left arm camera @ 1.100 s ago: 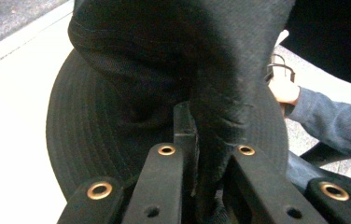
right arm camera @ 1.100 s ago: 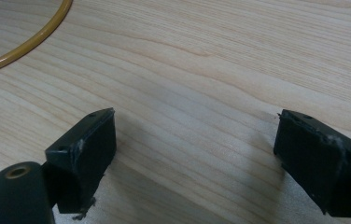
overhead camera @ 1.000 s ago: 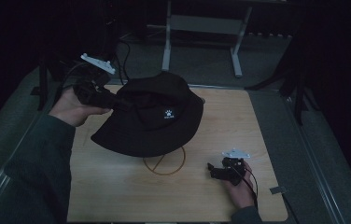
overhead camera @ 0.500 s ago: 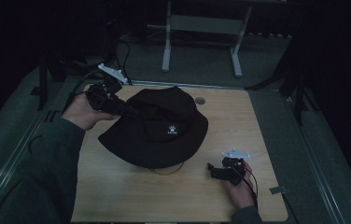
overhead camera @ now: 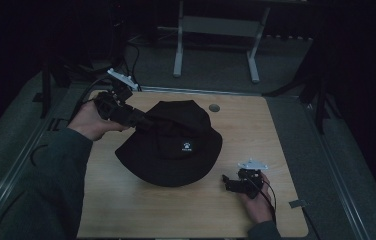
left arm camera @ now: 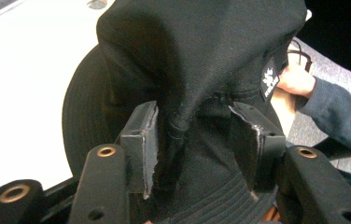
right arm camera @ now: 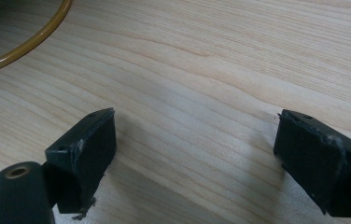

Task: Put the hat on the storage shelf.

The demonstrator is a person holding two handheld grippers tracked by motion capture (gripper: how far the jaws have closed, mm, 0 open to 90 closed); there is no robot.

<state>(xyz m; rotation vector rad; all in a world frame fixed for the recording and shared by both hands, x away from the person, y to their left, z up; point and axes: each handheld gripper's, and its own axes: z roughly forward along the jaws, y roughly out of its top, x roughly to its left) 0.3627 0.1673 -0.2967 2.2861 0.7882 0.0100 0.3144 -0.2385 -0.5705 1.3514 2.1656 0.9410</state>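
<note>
High view: black hat [overhead camera: 176, 145] lies on the table [overhead camera: 276, 130]. Left gripper [overhead camera: 143, 120] has just been opening, fabric apparently loose between its jaws; right gripper [overhead camera: 225, 181] gapes empty.

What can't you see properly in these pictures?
- High view: the hat covers whatever lies under it on the table.
- High view: the hat's white logo is too small to read.
- Right gripper view: the yellow ring is cut off by the edge.
</note>
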